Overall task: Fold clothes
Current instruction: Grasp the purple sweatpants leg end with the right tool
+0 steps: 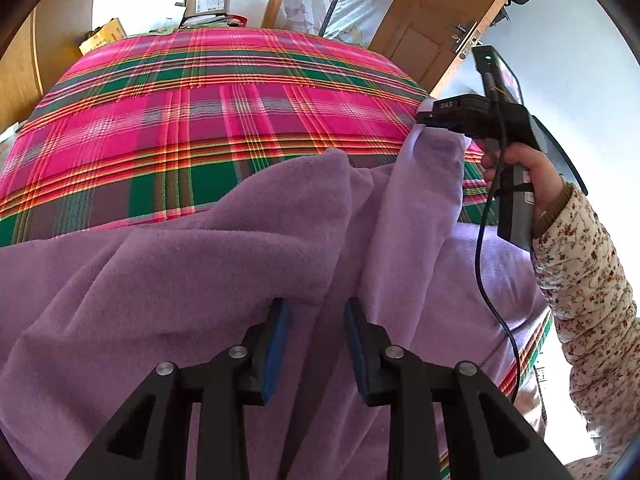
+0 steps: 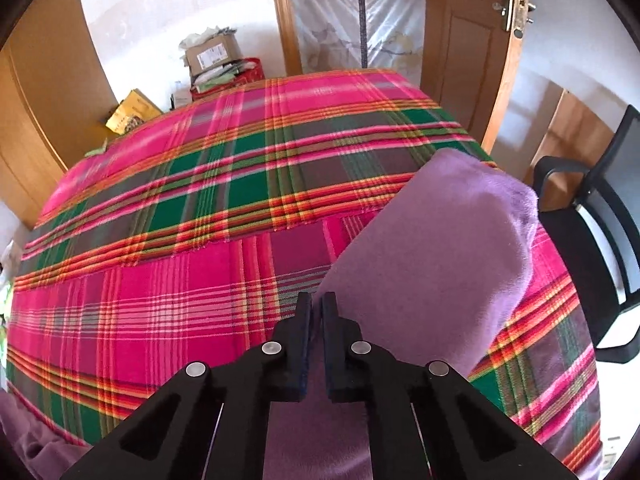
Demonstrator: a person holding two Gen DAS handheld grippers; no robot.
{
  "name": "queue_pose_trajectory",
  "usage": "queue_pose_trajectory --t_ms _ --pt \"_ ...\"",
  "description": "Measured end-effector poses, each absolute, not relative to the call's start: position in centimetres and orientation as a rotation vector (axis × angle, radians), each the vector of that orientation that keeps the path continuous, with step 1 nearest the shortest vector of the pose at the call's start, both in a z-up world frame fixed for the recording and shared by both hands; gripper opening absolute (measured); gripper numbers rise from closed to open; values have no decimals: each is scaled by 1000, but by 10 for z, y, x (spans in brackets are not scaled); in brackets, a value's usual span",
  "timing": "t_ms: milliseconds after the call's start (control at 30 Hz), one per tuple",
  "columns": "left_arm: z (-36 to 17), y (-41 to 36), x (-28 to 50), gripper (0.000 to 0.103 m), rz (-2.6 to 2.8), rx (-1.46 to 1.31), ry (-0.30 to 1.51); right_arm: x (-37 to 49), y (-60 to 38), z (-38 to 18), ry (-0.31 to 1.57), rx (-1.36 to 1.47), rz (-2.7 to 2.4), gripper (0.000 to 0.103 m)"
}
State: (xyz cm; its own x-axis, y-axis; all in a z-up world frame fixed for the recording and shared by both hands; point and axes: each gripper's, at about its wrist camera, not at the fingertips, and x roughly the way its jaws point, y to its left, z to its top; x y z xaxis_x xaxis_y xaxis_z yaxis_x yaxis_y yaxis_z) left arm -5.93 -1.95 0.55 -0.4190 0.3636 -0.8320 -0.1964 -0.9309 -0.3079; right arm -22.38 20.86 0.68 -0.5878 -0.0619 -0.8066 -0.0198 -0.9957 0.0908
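The garment (image 1: 200, 280) is plain lilac. The bed cover (image 1: 200, 120) has a plaid of pink, green and orange. The sleeve (image 1: 588, 292) is cream with small brown flowers.

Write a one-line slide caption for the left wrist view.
Left gripper open over a purple fleece garment on a plaid bedspread, while the right gripper lifts one corner.

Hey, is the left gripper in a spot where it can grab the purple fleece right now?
Probably yes. The left gripper is open, and a raised ridge of the purple fleece garment runs right between its fingers, with nothing in front of it. The right gripper already pinches another part, lifted off to the side.
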Motion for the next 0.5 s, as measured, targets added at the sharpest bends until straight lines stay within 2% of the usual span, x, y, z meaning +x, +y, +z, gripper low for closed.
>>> queue_pose_trajectory --t_ms 267,500 --pt "8 -16 -52 29 2389 -1431 -244 -195 226 30 -154 1321 -2829 4" --pt "14 -13 -44 16 2387 -1405 -225 -154 250 49 -234 1225 -2899 4"
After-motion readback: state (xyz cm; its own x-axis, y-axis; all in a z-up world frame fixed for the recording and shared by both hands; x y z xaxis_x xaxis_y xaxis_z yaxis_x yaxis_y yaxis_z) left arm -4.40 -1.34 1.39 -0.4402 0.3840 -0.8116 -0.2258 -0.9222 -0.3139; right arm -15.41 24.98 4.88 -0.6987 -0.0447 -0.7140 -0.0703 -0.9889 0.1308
